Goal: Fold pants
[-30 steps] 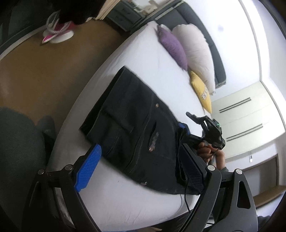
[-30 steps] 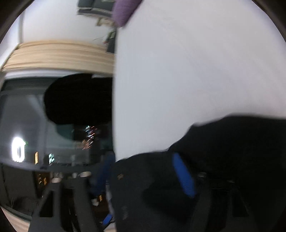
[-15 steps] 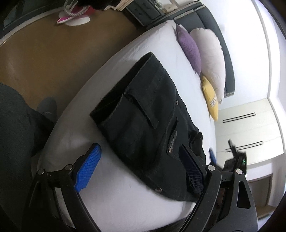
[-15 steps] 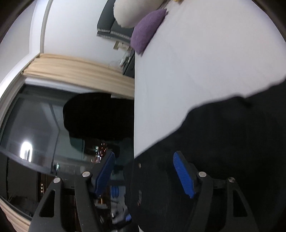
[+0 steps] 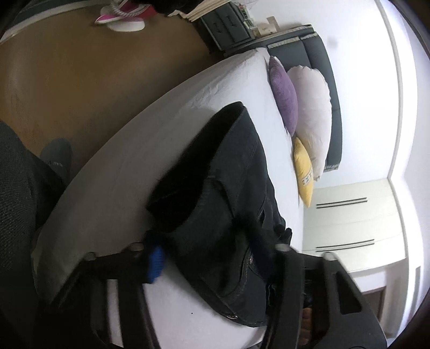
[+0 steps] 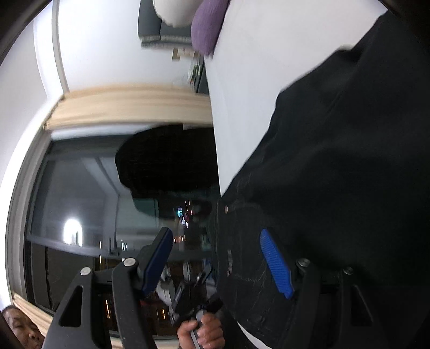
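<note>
Dark pants (image 5: pixel 231 193) lie folded at the bed's (image 5: pixel 139 150) near edge.
Left claw (image 5: pixel 207 257) and right claw (image 6: pixel 217 260) both spread, straddling the fabric.

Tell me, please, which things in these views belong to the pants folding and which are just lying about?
Belonging to the job:
black pants
white bed they lie on
left gripper
right gripper

Just lying about:
purple pillow
white pillow
yellow pillow
pink shoe

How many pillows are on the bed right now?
3, lined up along the dark headboard: purple pillow nearest the floor side, white pillow in the middle, yellow pillow last.
</note>
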The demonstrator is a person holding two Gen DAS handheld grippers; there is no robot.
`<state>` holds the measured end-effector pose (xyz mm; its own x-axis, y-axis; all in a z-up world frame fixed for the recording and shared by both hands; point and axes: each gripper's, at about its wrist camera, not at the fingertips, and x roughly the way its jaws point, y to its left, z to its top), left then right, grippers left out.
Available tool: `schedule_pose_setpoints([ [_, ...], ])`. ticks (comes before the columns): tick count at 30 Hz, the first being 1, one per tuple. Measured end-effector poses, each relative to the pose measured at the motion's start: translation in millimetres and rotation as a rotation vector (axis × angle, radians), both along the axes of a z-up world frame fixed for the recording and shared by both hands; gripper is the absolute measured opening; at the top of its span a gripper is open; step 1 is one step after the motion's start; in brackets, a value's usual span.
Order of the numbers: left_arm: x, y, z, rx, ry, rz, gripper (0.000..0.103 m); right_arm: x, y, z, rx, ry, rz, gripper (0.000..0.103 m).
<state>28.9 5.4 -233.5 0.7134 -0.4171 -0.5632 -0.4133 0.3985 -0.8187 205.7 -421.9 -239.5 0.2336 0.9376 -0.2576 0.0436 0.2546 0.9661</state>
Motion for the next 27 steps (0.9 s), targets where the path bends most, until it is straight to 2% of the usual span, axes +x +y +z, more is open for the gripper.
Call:
schedule_pose_setpoints([
  [1, 0, 1, 0, -0.014, -0.005, 0.001, 0.034, 1, 8, -3, -0.035, 0.019, 0.024, 0.072],
  [3, 3, 1, 7, -0.003, -0.024, -0.013, 0.03, 7, 18, -13, -0.111, 0.075, 0.051, 0.074],
  [5, 2, -2, 19, 0.028, -0.048, -0.03, 0.026, 11, 26, -23, -0.218, 0.108, 0.073, 0.063],
  [6, 3, -3, 27, 0.044, -0.066, -0.039, 0.024, 11, 29, -22, -0.236, 0.102, 0.072, 0.064],
  [10, 11, -12, 61, 0.113, -0.133, -0.074, 0.017, 11, 34, -17, -0.27, 0.086, 0.065, 0.066],
  [15, 23, -28, 93, 0.179, -0.192, -0.117, 0.016, 10, 36, -15, -0.298, 0.061, 0.067, 0.066],
  [22, 40, -58, 116, 0.272, -0.207, -0.17, 0.015, 9, 38, -15, -0.31, 0.022, 0.063, 0.066],
  [24, 44, -68, 125, 0.311, -0.213, -0.191, 0.015, 10, 36, -9, -0.311, 0.025, 0.053, 0.072],
  [25, 44, -73, 129, 0.328, -0.218, -0.201, 0.015, 10, 35, -3, -0.312, 0.023, 0.048, 0.079],
  [27, 47, -86, 141, 0.369, -0.235, -0.228, 0.015, 11, 30, 9, -0.306, -0.013, 0.043, 0.081],
])
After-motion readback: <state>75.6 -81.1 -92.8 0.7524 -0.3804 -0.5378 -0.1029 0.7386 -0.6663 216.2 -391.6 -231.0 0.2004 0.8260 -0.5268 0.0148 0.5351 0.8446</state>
